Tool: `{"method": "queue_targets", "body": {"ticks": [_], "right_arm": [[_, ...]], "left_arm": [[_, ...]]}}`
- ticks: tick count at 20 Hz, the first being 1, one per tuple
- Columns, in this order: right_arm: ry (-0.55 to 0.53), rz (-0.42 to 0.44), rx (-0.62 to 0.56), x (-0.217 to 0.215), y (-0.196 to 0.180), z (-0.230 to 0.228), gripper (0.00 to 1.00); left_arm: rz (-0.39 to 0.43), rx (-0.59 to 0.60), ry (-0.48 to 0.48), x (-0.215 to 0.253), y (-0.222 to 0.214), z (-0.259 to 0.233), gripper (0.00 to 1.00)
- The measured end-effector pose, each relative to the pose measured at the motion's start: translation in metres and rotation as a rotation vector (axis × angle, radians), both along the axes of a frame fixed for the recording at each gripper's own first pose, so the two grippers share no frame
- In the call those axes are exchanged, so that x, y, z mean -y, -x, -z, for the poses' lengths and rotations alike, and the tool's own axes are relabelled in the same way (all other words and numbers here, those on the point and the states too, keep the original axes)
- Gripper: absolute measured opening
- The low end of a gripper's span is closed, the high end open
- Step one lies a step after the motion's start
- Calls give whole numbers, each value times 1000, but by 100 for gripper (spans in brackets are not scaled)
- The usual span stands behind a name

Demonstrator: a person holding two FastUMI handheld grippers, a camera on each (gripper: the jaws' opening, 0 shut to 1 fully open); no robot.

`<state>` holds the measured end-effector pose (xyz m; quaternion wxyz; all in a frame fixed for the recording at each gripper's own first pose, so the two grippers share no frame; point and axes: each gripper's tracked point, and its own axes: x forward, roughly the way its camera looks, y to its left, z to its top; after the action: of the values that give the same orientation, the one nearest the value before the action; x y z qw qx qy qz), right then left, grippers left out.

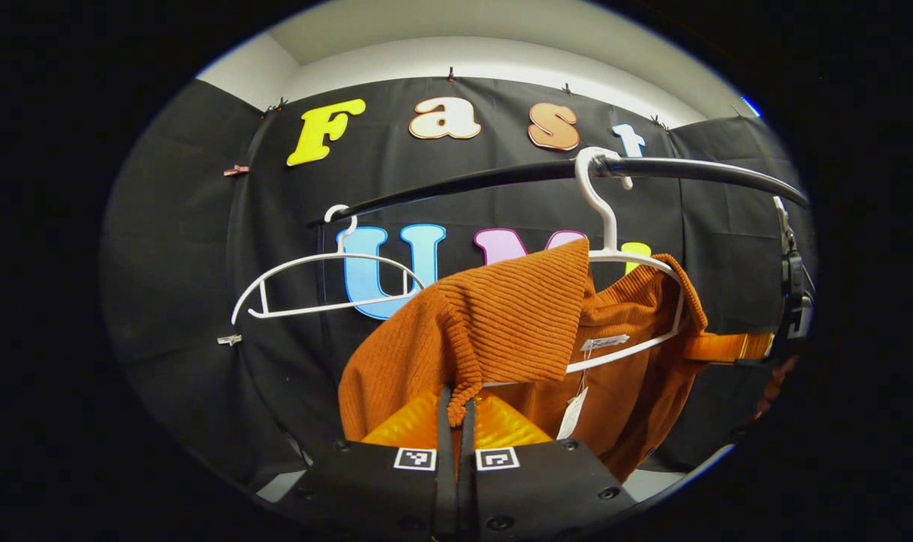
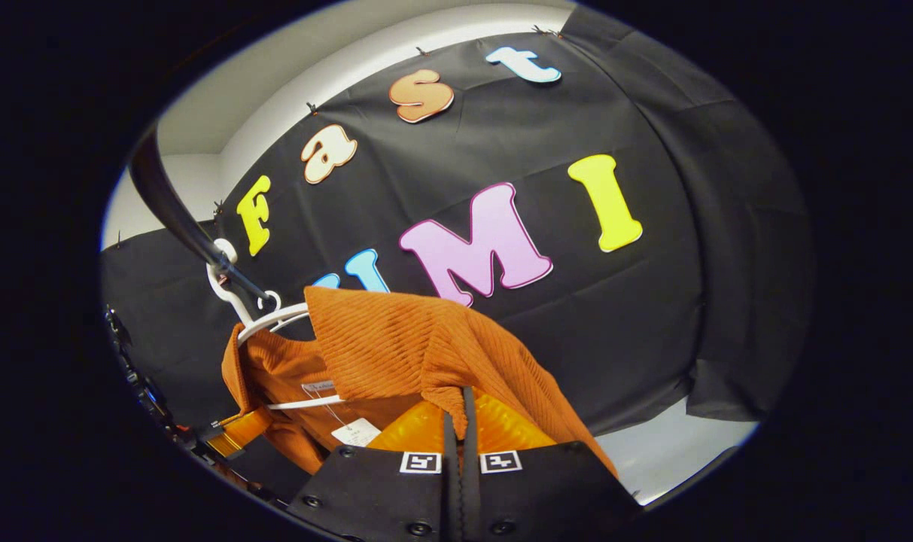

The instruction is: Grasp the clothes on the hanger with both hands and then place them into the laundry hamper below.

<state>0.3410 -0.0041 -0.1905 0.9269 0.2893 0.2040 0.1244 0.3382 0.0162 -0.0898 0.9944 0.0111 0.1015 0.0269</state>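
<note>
An orange ribbed knit garment hangs on a white hanger from a black rail. My left gripper is shut on a bunched fold of its near shoulder, which is lifted off the hanger arm. The right gripper reaches into the garment's far side. In the right gripper view, the garment drapes over the hanger below the rail. My right gripper is shut on the cloth's edge. The left gripper shows low on the left, at the cloth.
An empty white hanger hangs further left on the same rail. A paper tag dangles inside the garment, and shows as tag. Black cloth walls stand close behind, with a pale floor strip below.
</note>
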Motion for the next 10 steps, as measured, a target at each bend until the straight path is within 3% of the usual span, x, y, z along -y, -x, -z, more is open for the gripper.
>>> {"method": "queue_targets", "body": {"ticks": [7, 10], "right_arm": [[-43, 121, 117, 38, -21, -42, 4], [-16, 211, 99, 53, -37, -27, 4]], "left_arm": [[-37, 36, -2, -18, -4, -24, 5], [-49, 43, 5, -23, -7, -30, 5]]}}
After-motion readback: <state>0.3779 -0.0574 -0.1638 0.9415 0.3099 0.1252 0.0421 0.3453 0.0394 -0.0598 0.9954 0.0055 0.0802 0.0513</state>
